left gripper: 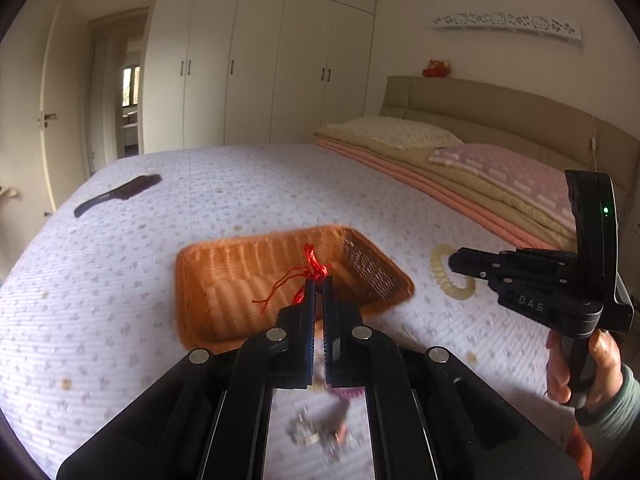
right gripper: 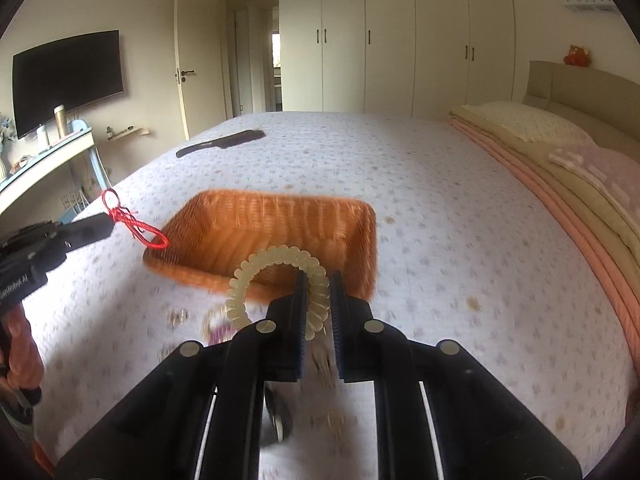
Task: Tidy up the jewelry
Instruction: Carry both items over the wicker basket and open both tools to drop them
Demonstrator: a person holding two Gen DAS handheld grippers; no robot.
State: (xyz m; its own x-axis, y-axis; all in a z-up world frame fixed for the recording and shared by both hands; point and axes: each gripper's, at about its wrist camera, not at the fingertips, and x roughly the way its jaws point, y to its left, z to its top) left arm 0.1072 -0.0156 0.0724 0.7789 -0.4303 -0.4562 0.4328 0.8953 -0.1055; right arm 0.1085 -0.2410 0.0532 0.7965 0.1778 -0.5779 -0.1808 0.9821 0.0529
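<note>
An orange wicker basket (left gripper: 240,280) (right gripper: 240,224) sits on the bed. My left gripper (left gripper: 319,280) is shut on a red cord bracelet (left gripper: 310,266) and holds it above the basket; the same gripper (right gripper: 106,222) and cord (right gripper: 132,224) show left of the basket in the right wrist view. My right gripper (right gripper: 319,276) is shut on a pale coiled bracelet (right gripper: 272,258) at the basket's near edge; it (left gripper: 454,262) and the coil (left gripper: 444,276) show to the basket's right. Small blurred jewelry pieces (left gripper: 320,432) (right gripper: 216,328) lie on the bedspread below the grippers.
The bed has a white patterned bedspread (left gripper: 140,300) (right gripper: 460,240). A dark comb (left gripper: 120,194) (right gripper: 220,144) lies far left. Folded blankets and pillows (left gripper: 460,164) (right gripper: 560,152) lie along the headboard at right. A desk and a TV (right gripper: 64,80) stand left of the bed.
</note>
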